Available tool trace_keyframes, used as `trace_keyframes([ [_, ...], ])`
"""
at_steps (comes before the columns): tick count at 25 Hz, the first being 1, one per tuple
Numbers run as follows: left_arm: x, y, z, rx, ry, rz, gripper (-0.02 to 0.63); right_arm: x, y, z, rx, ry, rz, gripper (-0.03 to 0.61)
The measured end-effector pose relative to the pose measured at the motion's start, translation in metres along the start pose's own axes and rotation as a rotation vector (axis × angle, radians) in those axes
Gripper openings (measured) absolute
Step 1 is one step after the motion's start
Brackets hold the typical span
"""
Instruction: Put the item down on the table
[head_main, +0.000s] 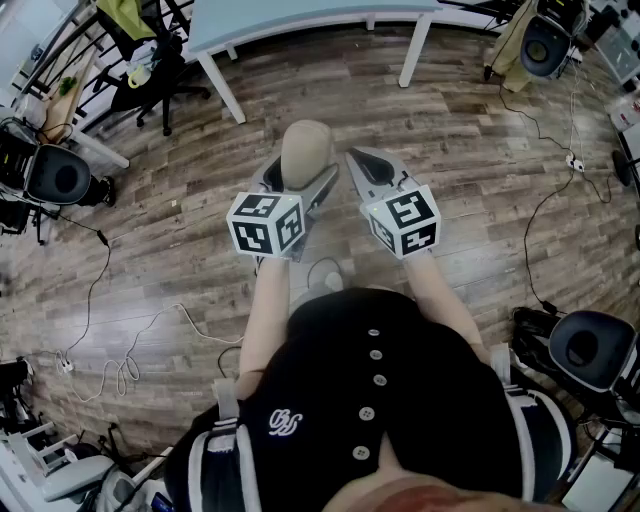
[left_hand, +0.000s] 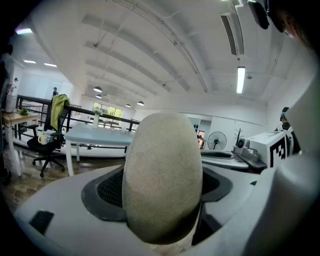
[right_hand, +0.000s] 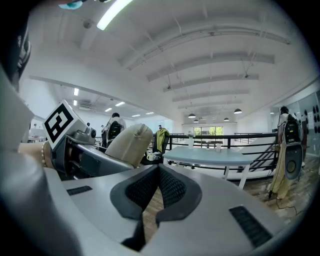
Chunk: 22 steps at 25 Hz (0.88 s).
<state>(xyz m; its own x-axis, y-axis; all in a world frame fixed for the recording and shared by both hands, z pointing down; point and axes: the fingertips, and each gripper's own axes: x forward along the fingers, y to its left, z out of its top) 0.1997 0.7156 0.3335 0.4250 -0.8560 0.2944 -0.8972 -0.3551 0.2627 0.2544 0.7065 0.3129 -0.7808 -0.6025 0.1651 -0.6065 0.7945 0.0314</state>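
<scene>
A beige, egg-shaped padded item (head_main: 306, 152) stands upright between the jaws of my left gripper (head_main: 298, 188), which is shut on its lower part. In the left gripper view the item (left_hand: 162, 175) fills the middle and hides the pads behind it. My right gripper (head_main: 360, 160) hovers just to the right of it, jaws together with nothing between them; its view shows the dark pads meeting (right_hand: 158, 176) and the item (right_hand: 129, 144) at the left. Both grippers hang over the wooden floor. The light blue table (head_main: 300, 18) stands well ahead of them.
A black office chair (head_main: 150, 70) with a yellow garment is left of the table (left_hand: 95, 136). Cables (head_main: 120, 360) trail over the floor. Round dark devices (head_main: 58, 175) stand at the left and right (head_main: 592, 345). A railing (right_hand: 225, 137) runs behind the table (right_hand: 210, 157).
</scene>
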Motion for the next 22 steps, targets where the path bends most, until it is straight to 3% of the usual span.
trace_keyframes([
  [14, 0.008, 0.022, -0.001, -0.039, 0.004, 0.006, 0.413, 0.02, -0.013, -0.002, 0.008, 0.01, -0.006, 0.01],
  [22, 0.004, 0.055, 0.002, -0.059, -0.01, -0.007, 0.414, 0.043, -0.01, -0.008, 0.074, 0.002, -0.023, 0.009],
])
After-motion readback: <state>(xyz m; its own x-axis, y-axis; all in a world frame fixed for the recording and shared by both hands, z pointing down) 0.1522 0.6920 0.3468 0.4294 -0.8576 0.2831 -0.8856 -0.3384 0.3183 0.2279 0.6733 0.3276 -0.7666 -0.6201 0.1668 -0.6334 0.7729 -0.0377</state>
